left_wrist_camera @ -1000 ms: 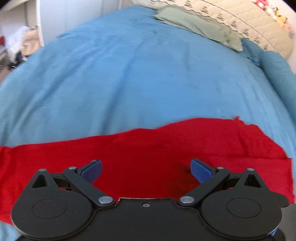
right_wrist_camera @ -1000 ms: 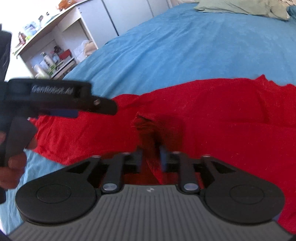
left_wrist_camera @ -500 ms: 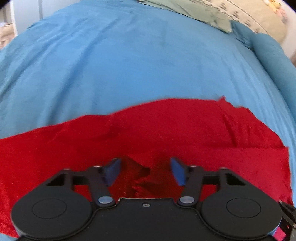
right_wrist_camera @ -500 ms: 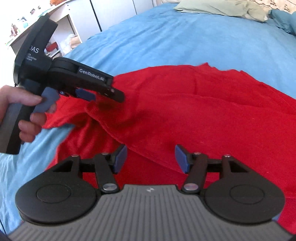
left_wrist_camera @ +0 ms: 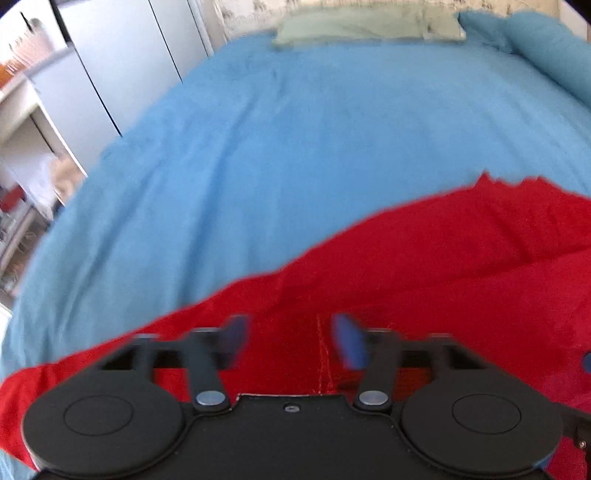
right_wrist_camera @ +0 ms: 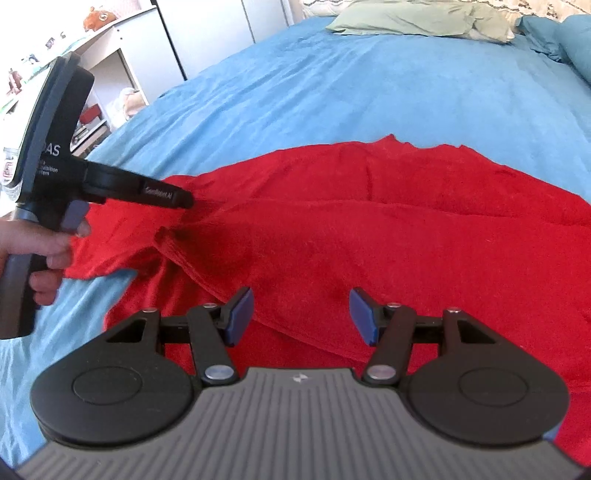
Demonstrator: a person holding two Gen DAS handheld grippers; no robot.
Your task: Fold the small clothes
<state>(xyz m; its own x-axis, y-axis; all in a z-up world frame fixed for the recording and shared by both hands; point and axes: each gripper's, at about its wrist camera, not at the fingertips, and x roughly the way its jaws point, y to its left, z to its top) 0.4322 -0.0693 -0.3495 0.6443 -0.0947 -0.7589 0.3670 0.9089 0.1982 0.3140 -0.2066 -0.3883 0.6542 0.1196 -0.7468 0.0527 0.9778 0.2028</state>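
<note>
I see the blue bed (right_wrist_camera: 332,92) filling most of both views, a green pillow (right_wrist_camera: 417,18) at the top edge. The red cloth (right_wrist_camera: 369,229) spreads across the lower half of the right view and the lower right of the left view, with a folded layer lying over it. My left gripper (left_wrist_camera: 291,341) sits just above the cloth at the bottom centre, its blue pads spread with a stitched seam (left_wrist_camera: 323,354) between them, pinching nothing. My right gripper (right_wrist_camera: 301,315) hovers over the fold, pads wide apart. At the left of the right view, a hand (right_wrist_camera: 33,247) holds the left gripper's handle.
</note>
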